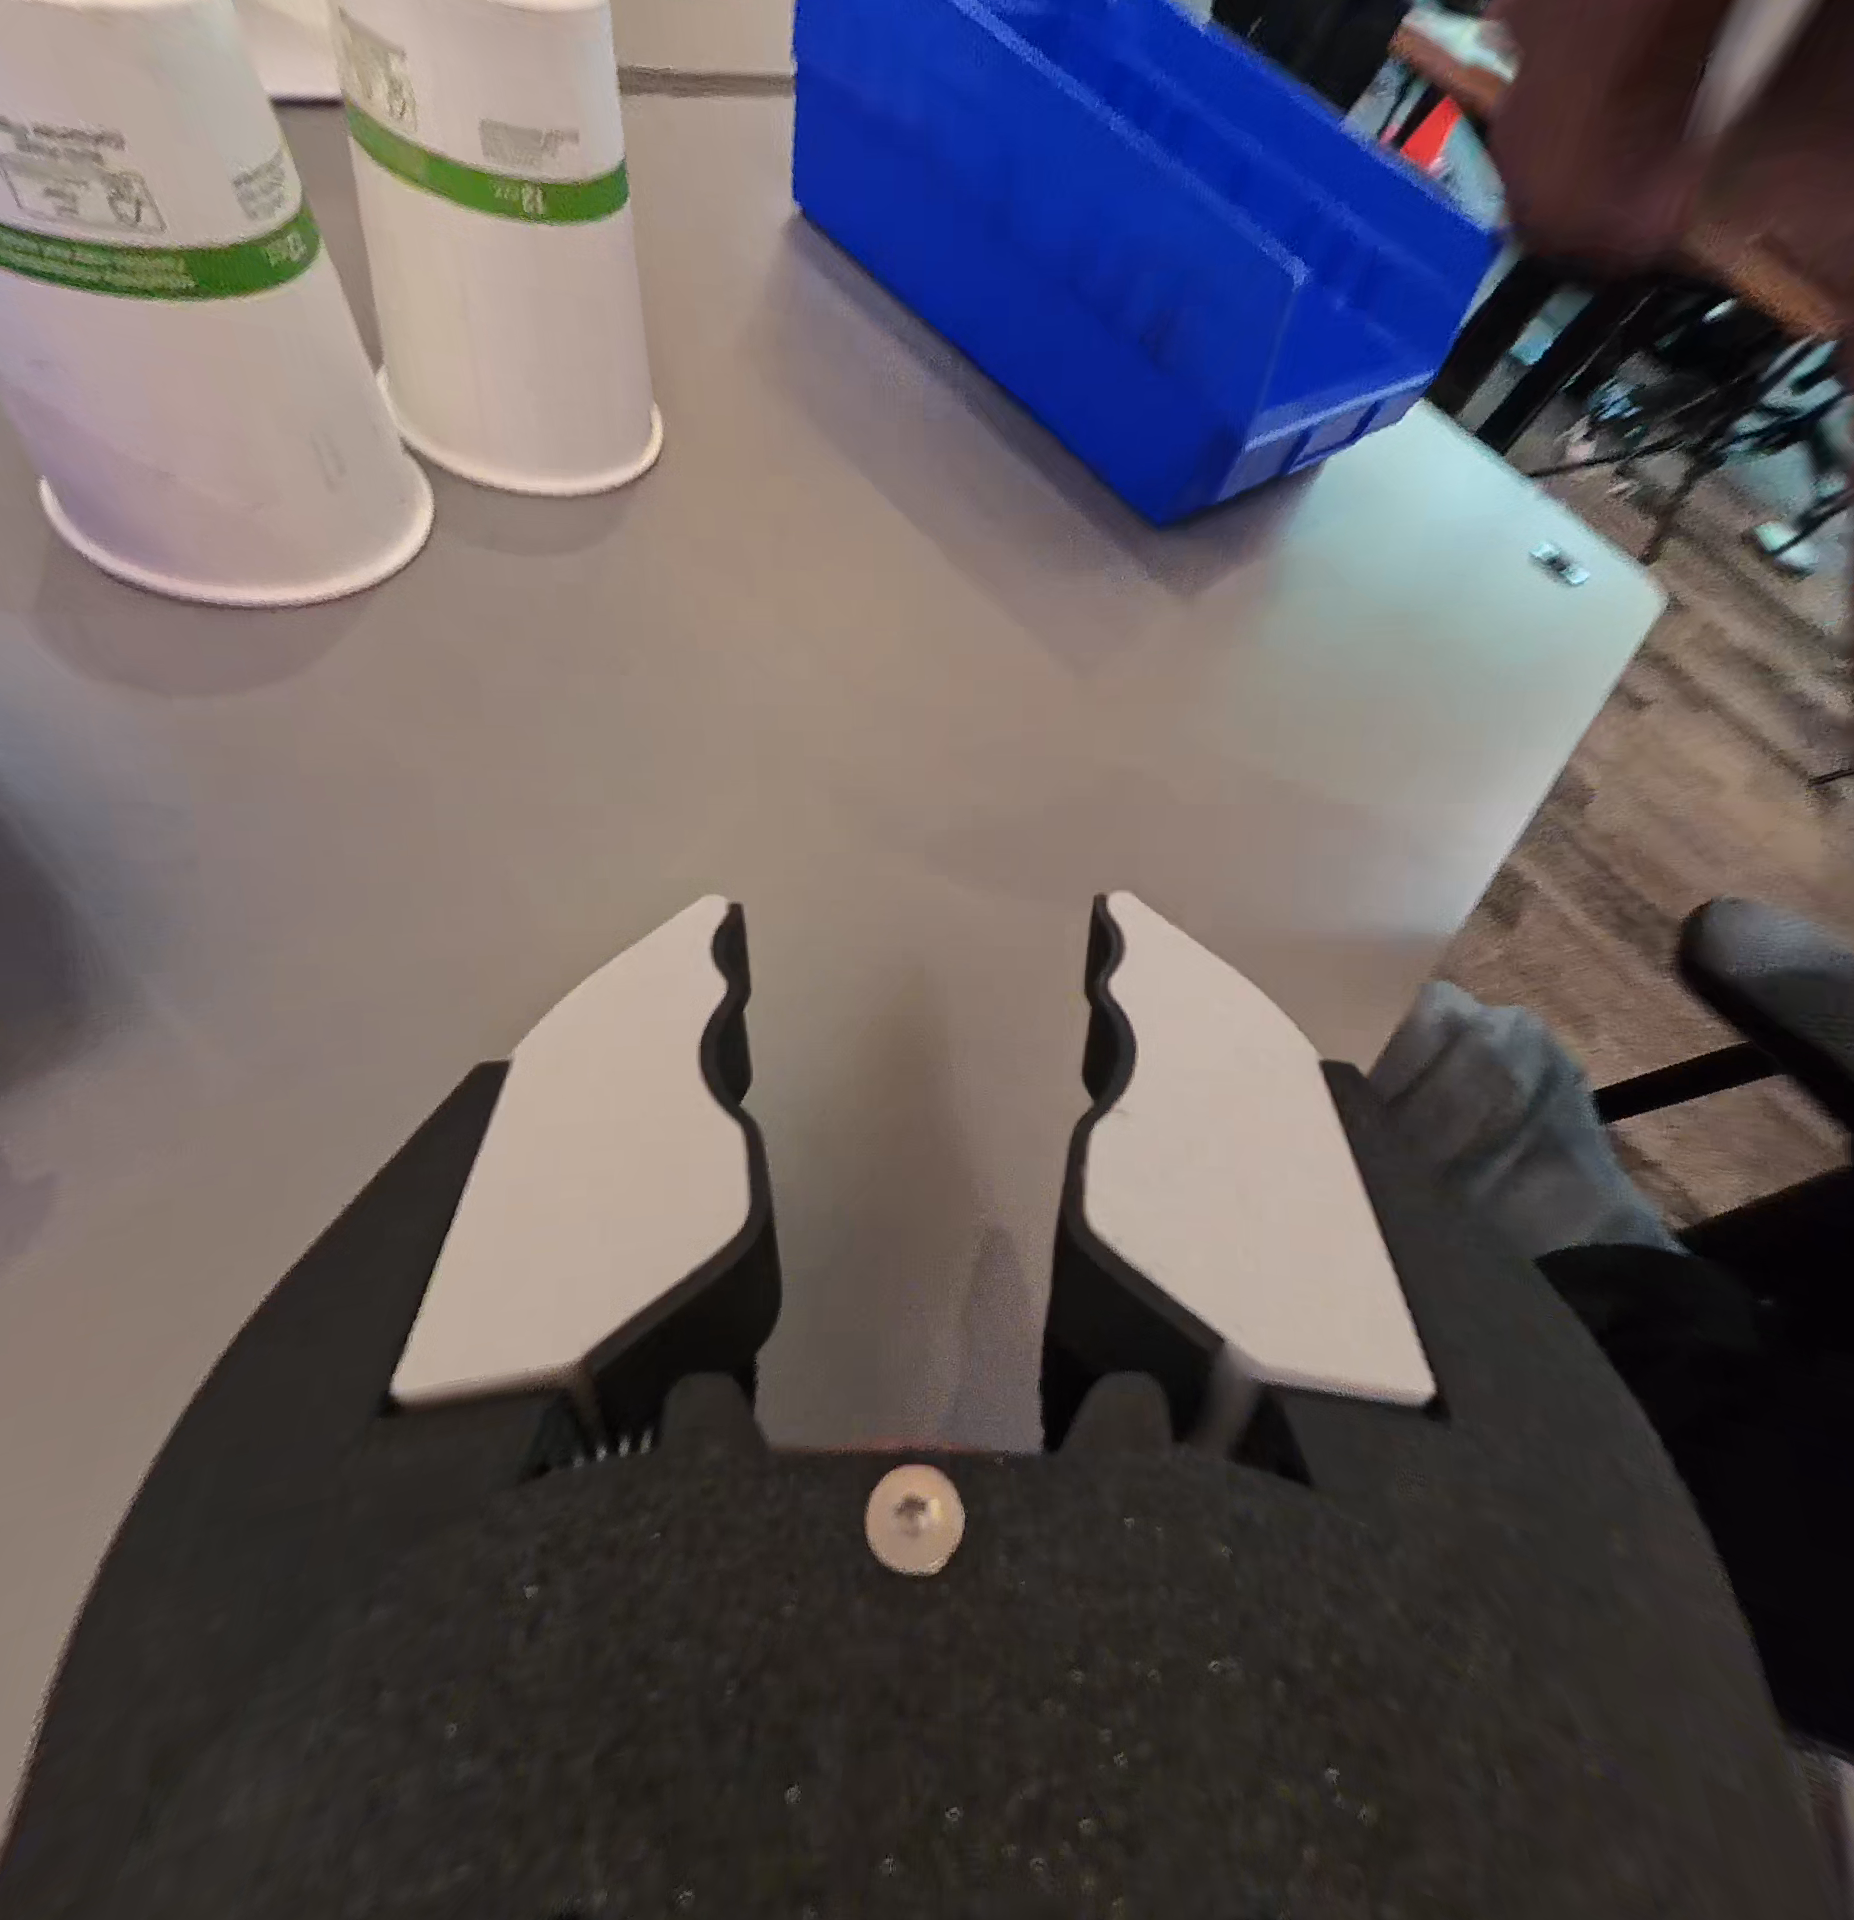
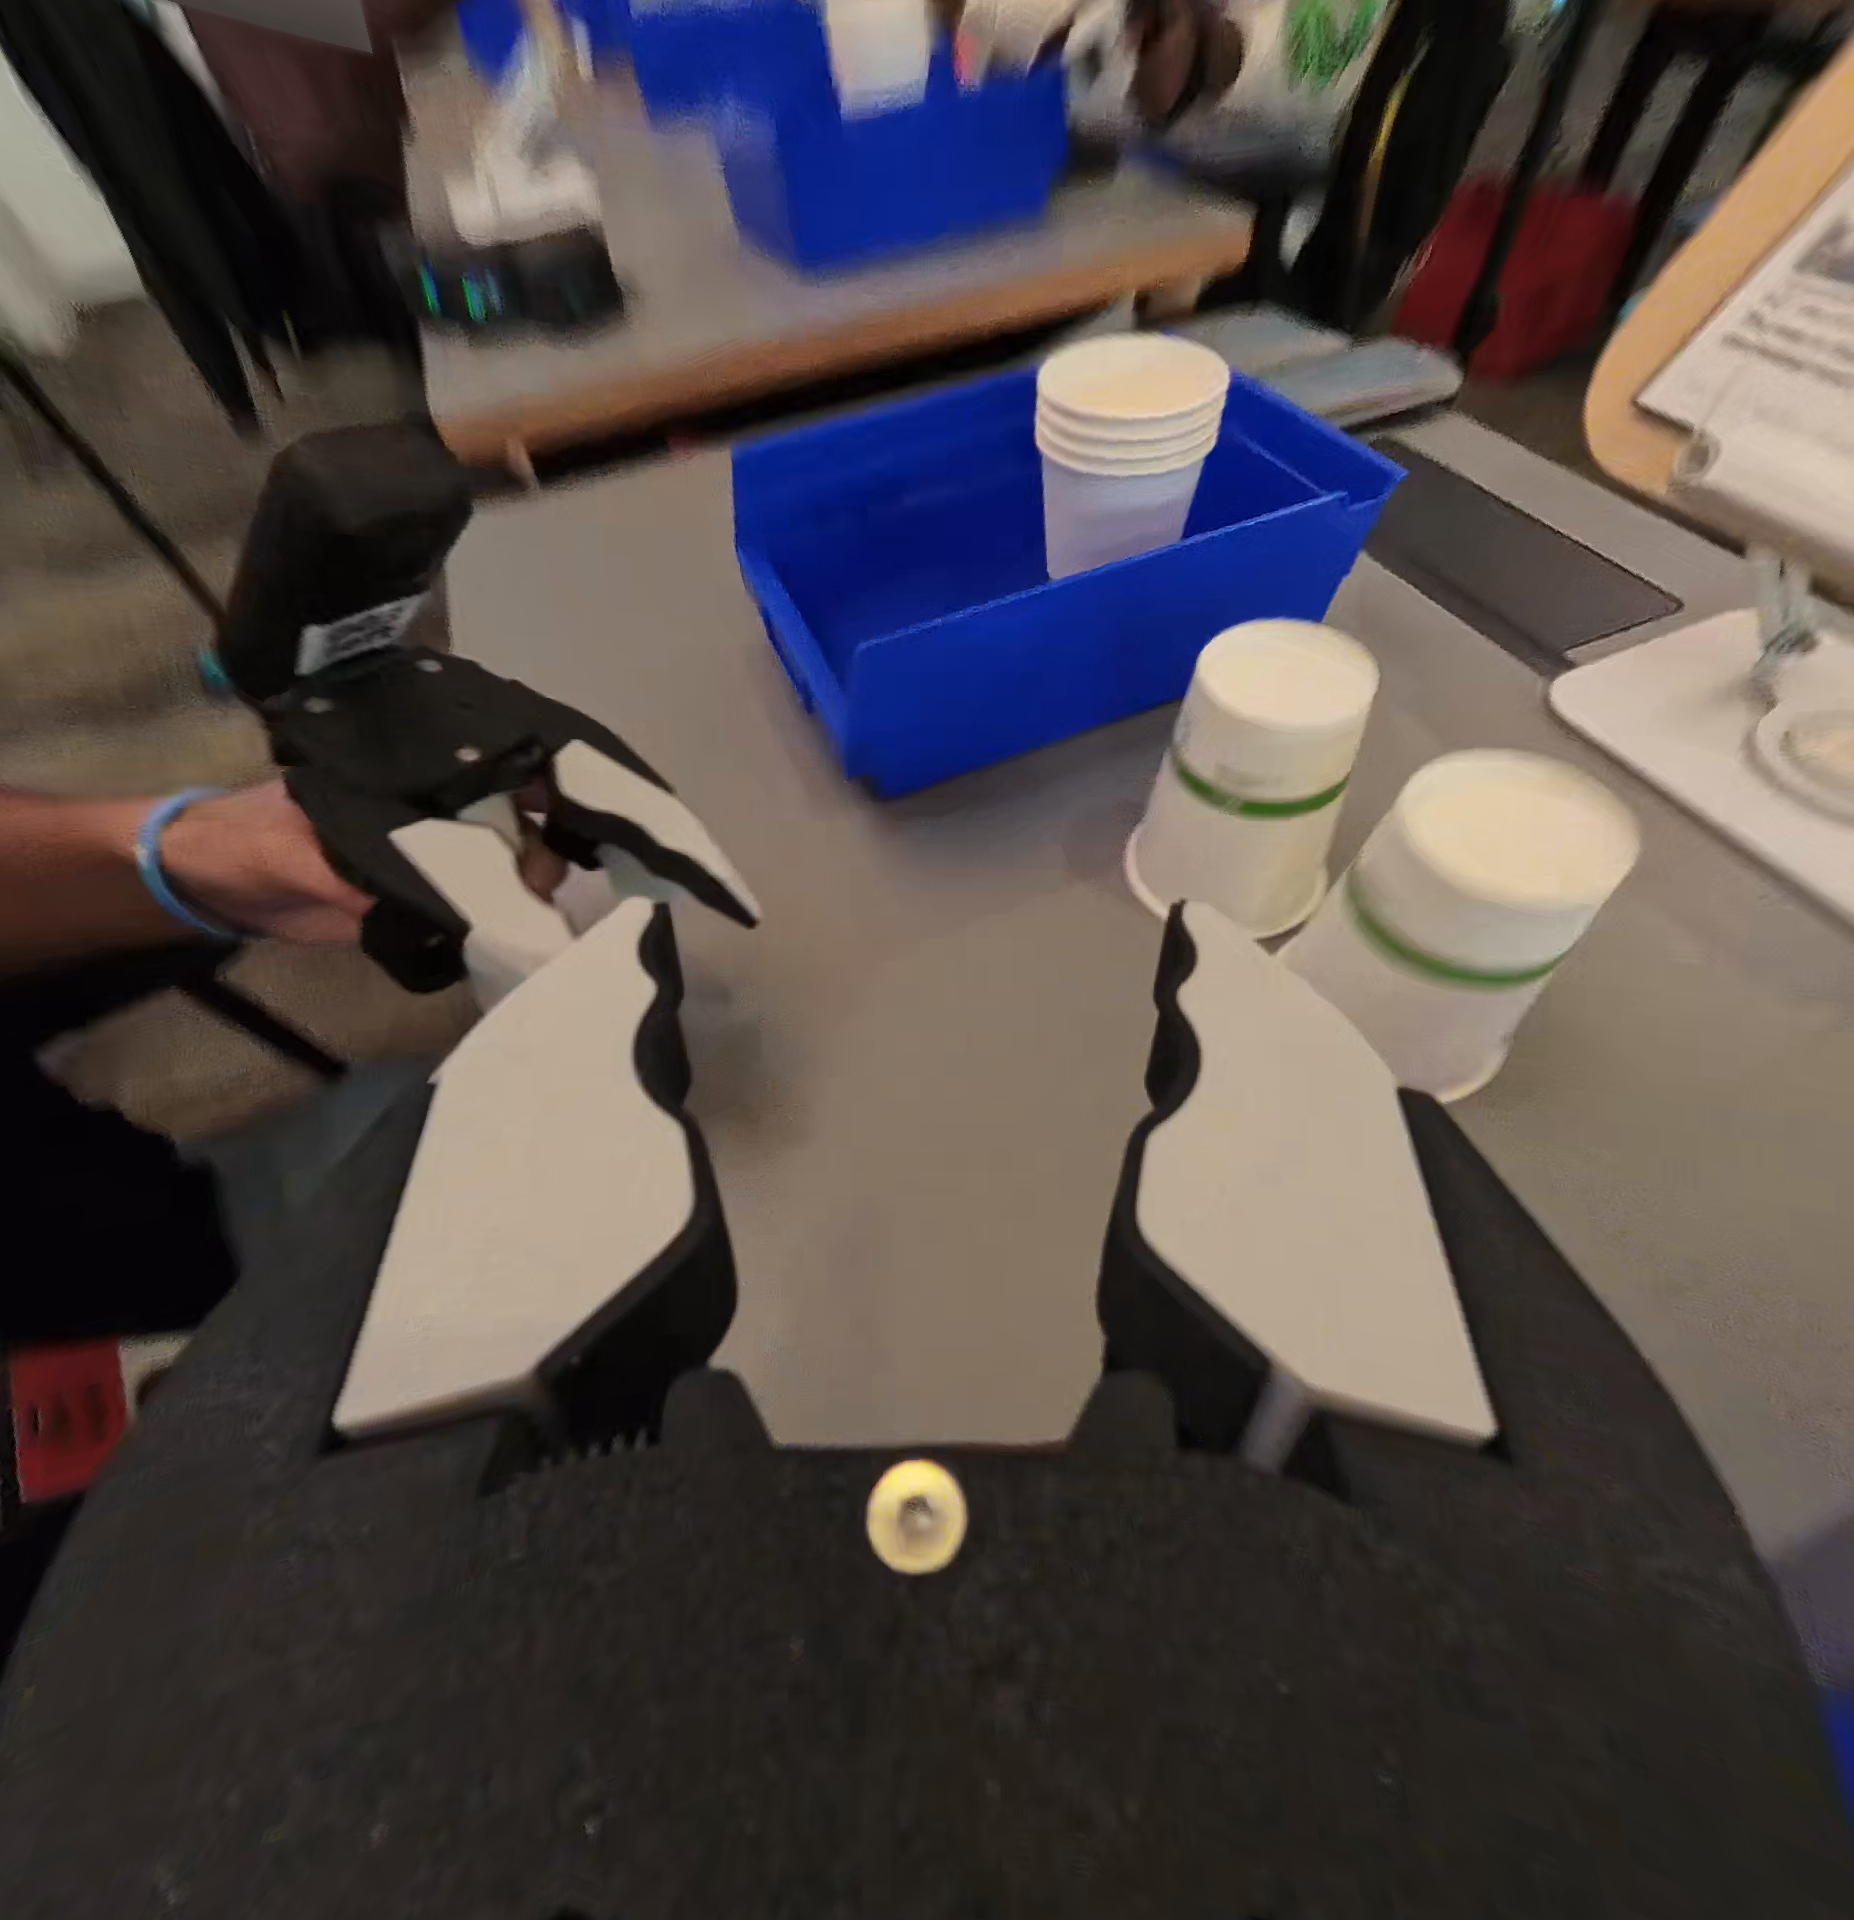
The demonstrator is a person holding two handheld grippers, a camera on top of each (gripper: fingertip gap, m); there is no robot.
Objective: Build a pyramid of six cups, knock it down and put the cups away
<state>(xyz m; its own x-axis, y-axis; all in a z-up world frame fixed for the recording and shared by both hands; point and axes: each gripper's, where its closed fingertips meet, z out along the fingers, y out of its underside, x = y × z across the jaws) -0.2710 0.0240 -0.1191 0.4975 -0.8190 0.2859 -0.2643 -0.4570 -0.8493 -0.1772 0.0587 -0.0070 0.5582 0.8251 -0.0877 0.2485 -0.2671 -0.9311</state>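
Grey tabletop (image 2: pixel 902 1195) under both my tools, cluttered blurry room behind with a second blue bin on a far wooden table. My left gripper (image 1: pixel 915 914) hangs over bare table, jaws spread apart, nothing between them. My right gripper (image 2: pixel 915 920) is the same: jaws wide, gripping nothing. In the right wrist view my left gripper (image 2: pixel 632 862) shows off to the left, held by my hand (image 2: pixel 268 868) with a blue wristband (image 2: pixel 159 857).

Blue plastic bin (image 2: pixel 1006 665) sits on the table ahead. Inside it, a nested stack of white paper cups (image 2: pixel 1125 457) stands upright, mouth up, against the far side. Exact count in the stack I cannot tell.

Two more paper cups stand upside down on the table just right of the bin, each with a green band: farther cup (image 2: pixel 1250 779) near the bin's front corner, nearer cup (image 2: pixel 1463 914) just beside it. Touching or not, cannot tell. In the left wrist view they are the nearer cup (image 1: pixel 190 343) and farther cup (image 1: pixel 507 260), left of the bin (image 1: pixel 1089 260). No pyramid standing.

White tray (image 2: pixel 1671 717) at far right.
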